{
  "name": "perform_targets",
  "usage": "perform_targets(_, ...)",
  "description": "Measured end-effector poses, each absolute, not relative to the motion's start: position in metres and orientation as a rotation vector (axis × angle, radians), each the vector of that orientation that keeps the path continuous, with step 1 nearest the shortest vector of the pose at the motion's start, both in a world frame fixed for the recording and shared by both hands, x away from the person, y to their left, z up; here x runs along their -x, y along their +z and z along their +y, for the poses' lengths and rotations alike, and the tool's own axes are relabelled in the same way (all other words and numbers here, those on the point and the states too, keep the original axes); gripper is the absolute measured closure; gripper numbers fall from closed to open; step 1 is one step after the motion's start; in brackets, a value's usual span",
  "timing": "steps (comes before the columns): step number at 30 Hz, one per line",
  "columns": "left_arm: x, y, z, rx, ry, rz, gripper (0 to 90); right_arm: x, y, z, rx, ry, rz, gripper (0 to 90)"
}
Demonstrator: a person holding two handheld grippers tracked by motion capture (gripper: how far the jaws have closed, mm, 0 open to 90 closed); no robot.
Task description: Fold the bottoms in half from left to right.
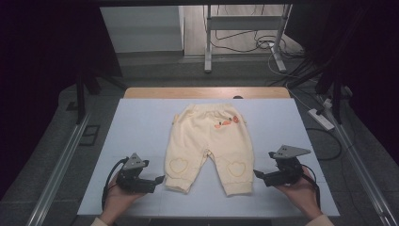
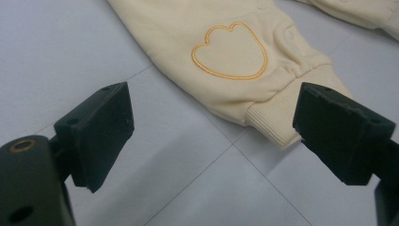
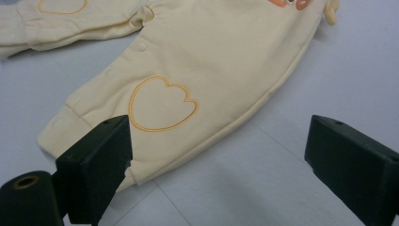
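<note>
While the cream baby pants (image 1: pixel 208 146) are laid flat mid-table, waistband away and both cuffs toward the person, nothing is gripped. The left gripper (image 1: pixel 161 179) is parked just beside one cuff, the right gripper (image 1: pixel 257 174) beside the other, jaws spread wide over the white table (image 1: pixel 136 127).

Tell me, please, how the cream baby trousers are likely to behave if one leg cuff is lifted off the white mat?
The trousers look like soft knit fabric lying flat, so they would probably drape and sag rather than hold their shape. The ribbed cuff looks thicker, likely giving the open left gripper a firmer bite. They seem light, so pushing may bunch them on the mat rather than slide them.
</note>
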State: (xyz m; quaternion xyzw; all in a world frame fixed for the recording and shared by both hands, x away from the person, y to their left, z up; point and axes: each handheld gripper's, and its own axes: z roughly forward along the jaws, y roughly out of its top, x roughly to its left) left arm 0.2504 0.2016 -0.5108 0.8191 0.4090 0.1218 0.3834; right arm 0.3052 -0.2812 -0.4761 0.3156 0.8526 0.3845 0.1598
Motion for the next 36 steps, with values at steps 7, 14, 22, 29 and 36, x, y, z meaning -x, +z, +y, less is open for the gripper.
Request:
perform_targets(7,-0.25,-0.511,0.201,-2.088,0.309,1.042,12.7,-0.304,-0.476,-0.281,-0.898,1.099,2.441,8.1)
perform_targets(14,-0.25,-0.512,0.202,-2.079,0.305,1.049,12.7,-0.304,-0.478,-0.279,-0.895,1.098,2.446,8.1)
perform_targets(22,-0.251,-0.512,0.201,-2.085,0.305,1.047,12.8,-0.304,-0.478,-0.275,-0.892,1.096,2.456,8.1)
perform_targets(29,-0.252,-0.512,0.201,-2.083,0.296,1.05,12.9,-0.302,-0.477,-0.272,-0.891,1.111,2.46,8.1)
perform_targets(36,-0.252,-0.512,0.202,-2.086,0.3,1.044,12.9,-0.3,-0.475,-0.263,-0.872,1.13,2.467,8.1)
